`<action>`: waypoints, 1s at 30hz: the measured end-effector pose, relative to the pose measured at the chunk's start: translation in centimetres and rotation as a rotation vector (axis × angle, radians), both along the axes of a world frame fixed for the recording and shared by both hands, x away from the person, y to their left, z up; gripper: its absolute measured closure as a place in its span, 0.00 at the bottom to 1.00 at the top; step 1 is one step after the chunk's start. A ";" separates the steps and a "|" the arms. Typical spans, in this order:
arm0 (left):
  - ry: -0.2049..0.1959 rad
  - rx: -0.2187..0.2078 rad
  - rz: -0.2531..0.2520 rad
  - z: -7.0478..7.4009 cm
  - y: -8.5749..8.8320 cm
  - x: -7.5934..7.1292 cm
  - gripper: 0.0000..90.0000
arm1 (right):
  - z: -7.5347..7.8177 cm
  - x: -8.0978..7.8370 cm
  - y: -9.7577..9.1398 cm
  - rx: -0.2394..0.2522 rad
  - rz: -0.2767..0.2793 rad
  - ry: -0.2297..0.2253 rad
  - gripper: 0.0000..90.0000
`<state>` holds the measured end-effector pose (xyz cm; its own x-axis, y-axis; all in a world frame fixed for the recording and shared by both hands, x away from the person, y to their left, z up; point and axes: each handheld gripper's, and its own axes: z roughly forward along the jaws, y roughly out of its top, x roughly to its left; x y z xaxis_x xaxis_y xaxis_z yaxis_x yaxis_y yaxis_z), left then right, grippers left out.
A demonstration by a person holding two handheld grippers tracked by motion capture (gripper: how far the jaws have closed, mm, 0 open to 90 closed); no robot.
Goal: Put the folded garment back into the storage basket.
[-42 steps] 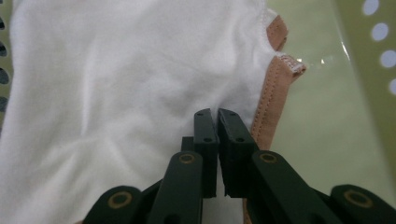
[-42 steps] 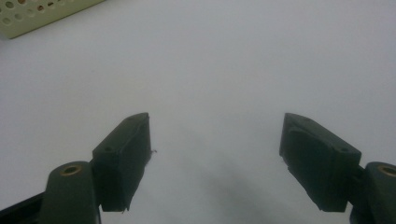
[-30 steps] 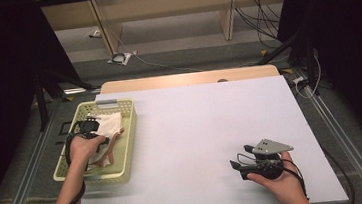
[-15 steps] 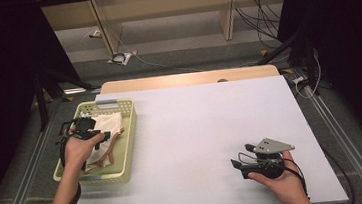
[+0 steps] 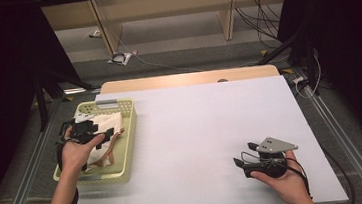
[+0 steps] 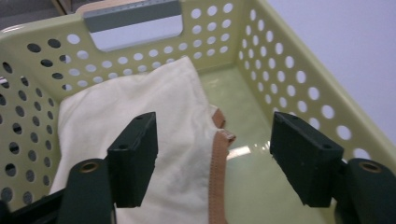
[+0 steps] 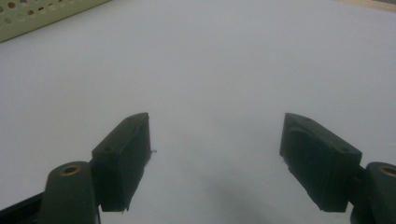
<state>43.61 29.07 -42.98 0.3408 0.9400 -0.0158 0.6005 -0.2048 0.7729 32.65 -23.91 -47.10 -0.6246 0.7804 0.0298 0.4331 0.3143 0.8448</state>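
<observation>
Left tool [image 6: 215,126]: hovers inside the pale yellow perforated basket [image 6: 280,60], jaws spread, having just been opening. Nothing pinched between the pads; cream cloth [image 6: 140,107] with orange-brown hem lies just below and ahead, mostly under the left-hand jaw, apart from both pads. Reads as a release: cloth set down in the basket, grip let go so that it rests on its own.

Cloth: folded and slumped against the basket wall far from the tool's right-hand jaw, with bare basket floor beneath that jaw. Probably placed there because the walls keep loose fabric gathered and off the worktop [image 5: 206,124].

Right tool [image 5: 243,155]: sits low over the bare white worktop, well apart from the basket, jaws spread wide with nothing between them. Seems parked out of the way, one tool being enough for a single soft item; ready to help if needed.

Basket: stands ahead of the left tool at the worktop's edge, handle cut-out at the far end, within easy reach of that hand.

Count: two tools, each with two black jaws; one basket; one cloth, as far as the folds allow telling; one worktop.
</observation>
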 end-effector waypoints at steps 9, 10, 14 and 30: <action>-0.059 -0.106 -0.063 1.0 -1.0 -1.6 0.21 | 0.1 0.1 -0.3 -0.005 -0.006 -0.004 0.28; -0.068 -0.114 -0.069 1.2 -1.2 -1.8 0.18 | 0.1 0.1 -0.4 -0.005 -0.006 -0.008 0.28; -0.102 -0.138 -0.100 1.8 -1.9 -2.5 0.15 | 0.2 0.2 -0.6 -0.008 -0.015 -0.010 0.28; -0.156 -0.108 -0.178 2.4 -4.8 -5.2 0.00 | 0.3 0.7 -1.6 0.001 -0.044 -0.020 0.28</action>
